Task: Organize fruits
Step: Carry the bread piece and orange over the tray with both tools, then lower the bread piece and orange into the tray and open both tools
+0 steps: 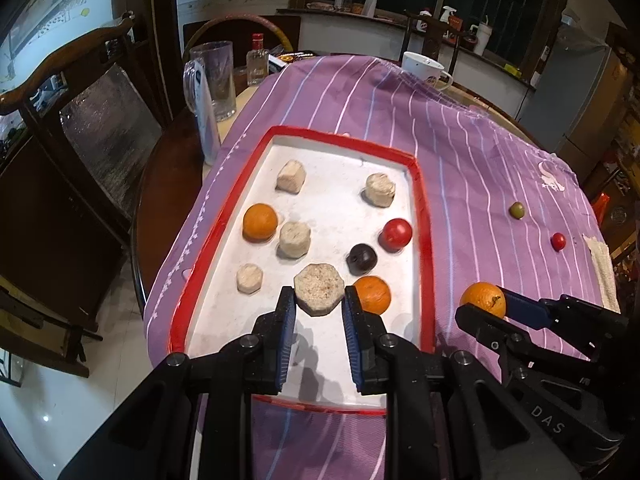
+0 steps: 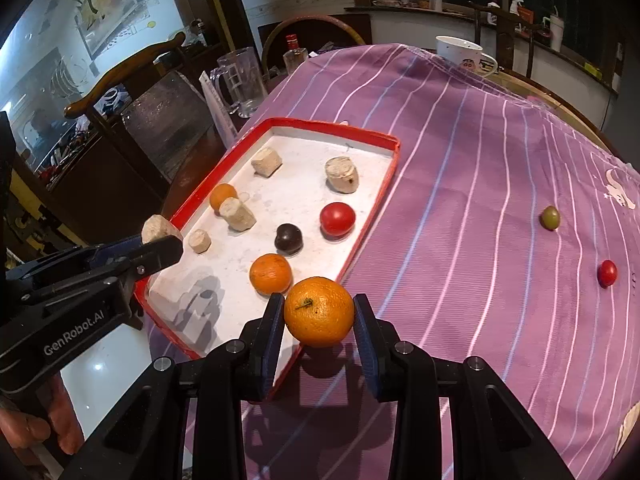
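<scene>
A red-rimmed white tray (image 1: 424,240) lies on a purple striped cloth. My left gripper (image 1: 319,305) is shut on a beige octagonal chunk (image 1: 319,290), held above the tray's near end. To its right, my right gripper (image 2: 319,314) is shut on an orange (image 2: 319,312) over the tray's near right edge. In the tray lie two oranges (image 1: 260,222) (image 1: 373,295), a red fruit (image 1: 397,234), a dark fruit (image 1: 361,259) and several beige chunks. A small green fruit (image 2: 550,217) and a small red fruit (image 2: 607,273) rest on the cloth to the right.
A glass mug (image 1: 214,80), a small bottle (image 1: 257,60) and a clear ruler (image 1: 206,120) stand off the cloth at the back left. A white mug (image 1: 424,68) sits at the far edge. A wooden chair (image 1: 80,120) stands left of the table. A person's fingers (image 2: 60,420) hold the left gripper's handle.
</scene>
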Demonstrator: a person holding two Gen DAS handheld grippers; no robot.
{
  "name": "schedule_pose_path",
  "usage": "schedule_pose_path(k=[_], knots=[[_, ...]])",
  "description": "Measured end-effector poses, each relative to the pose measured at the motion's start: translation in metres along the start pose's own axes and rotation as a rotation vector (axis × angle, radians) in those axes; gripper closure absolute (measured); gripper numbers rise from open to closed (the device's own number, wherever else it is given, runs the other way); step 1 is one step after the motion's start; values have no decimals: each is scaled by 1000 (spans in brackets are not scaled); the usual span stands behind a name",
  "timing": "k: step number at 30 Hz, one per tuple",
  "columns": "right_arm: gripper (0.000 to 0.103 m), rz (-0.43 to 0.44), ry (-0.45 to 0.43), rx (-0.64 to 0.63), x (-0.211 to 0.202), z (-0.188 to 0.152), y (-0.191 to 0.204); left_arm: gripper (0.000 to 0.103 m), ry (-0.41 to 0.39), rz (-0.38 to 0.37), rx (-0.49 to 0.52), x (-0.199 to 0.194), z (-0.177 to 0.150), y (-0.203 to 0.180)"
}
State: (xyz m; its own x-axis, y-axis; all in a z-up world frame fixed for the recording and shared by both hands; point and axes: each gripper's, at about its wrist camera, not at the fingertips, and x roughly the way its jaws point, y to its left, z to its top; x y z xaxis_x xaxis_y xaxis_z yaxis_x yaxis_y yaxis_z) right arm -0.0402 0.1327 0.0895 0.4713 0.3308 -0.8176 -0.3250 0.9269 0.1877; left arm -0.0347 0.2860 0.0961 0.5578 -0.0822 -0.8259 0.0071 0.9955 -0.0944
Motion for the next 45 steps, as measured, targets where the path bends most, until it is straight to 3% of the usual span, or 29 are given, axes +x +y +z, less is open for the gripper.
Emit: schedule_pose_path(k=[29, 45], knots=[[65, 78, 50, -34, 40, -7, 28, 80, 145, 25, -90, 51, -12, 52], [65, 80, 68, -83, 60, -14, 45, 80, 191, 29, -26, 74, -8, 43]])
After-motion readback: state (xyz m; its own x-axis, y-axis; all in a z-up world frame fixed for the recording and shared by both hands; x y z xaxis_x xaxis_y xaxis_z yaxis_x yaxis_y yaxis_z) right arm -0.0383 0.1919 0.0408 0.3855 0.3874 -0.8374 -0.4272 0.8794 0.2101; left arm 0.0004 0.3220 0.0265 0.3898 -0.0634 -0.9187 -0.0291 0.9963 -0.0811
